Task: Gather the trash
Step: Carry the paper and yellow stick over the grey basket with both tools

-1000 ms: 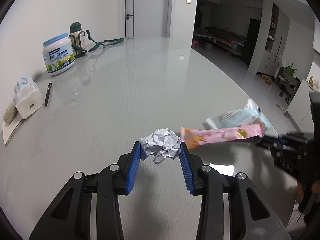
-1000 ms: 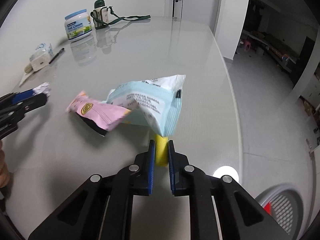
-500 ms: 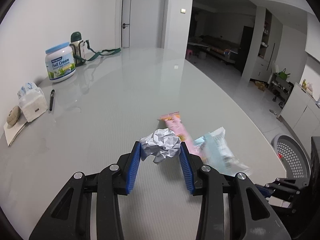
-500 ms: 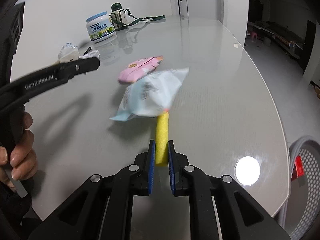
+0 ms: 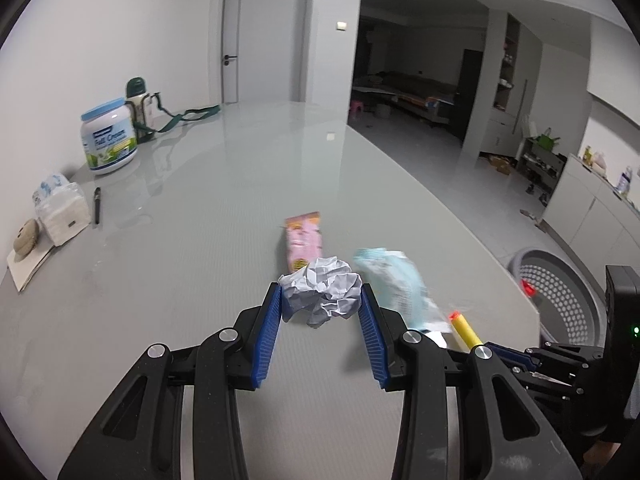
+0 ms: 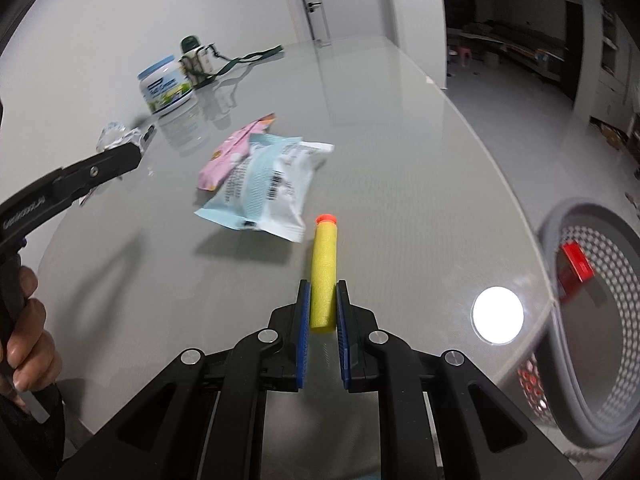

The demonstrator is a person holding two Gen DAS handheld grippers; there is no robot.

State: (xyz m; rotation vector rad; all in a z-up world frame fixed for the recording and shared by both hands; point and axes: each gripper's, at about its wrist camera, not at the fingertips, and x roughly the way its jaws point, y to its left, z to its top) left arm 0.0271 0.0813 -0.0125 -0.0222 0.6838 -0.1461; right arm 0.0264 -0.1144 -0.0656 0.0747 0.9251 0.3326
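Holding a light, squashy paper ball (image 5: 320, 294) in the left gripper (image 5: 320, 320) jaws and a soft foam dart (image 6: 324, 272) in the right gripper (image 6: 323, 320) jaws, both near the gray basket (image 6: 592, 320), needs only gentle squeezes around their middles.

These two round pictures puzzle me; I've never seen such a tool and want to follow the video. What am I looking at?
A person holds a hand tool with two jaws in each hand; a wide-angle camera on each looks along them. One picture is from the left gripper, shut on a paper ball. The other is from the right gripper, shut on a yellow foam dart. On the grey table lie a pink wrapper and a blue-white wrapper; a jar stands further back. A grey basket stands beside the table.
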